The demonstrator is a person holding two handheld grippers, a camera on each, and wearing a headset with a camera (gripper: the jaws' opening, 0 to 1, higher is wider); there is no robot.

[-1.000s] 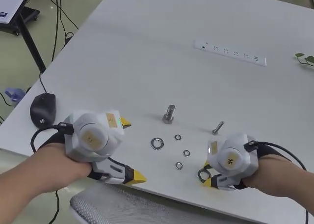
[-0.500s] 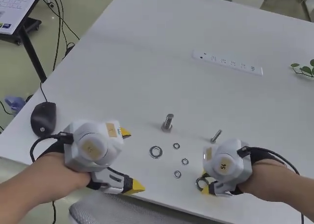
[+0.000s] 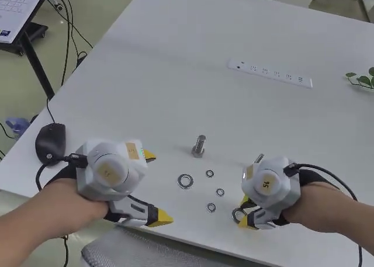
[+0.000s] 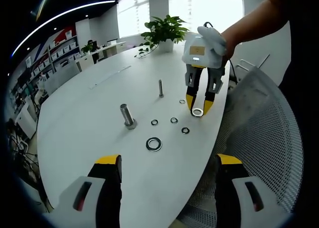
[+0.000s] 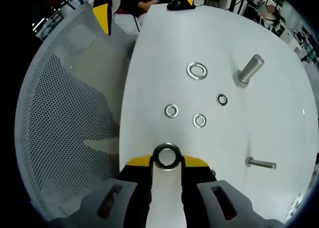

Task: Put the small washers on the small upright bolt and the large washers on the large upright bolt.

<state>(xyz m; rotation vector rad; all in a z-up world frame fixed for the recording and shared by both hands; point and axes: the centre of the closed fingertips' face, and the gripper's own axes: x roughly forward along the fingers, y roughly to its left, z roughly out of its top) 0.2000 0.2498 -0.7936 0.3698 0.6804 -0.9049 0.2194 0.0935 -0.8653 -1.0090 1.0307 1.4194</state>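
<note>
So we've got one large washer (image 5: 167, 156) pinched tight in the right gripper (image 3: 242, 217) by the table (image 3: 175, 74) edge, the left gripper (image 4: 168, 160) gaping wide and empty, and next we reckon it needs lining up square over the large upright bolt (image 3: 199, 145).

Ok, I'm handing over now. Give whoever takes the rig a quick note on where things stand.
Left gripper: open, empty, by the table's near edge.
Right gripper: shut on a large washer.
Second large washer and three small washers lie loose between the grippers.
Large bolt and small bolt stand upright, both bare.
Done: no washer on a bolt yet.
Left: all five washers, the held one onto the large bolt first.
</note>
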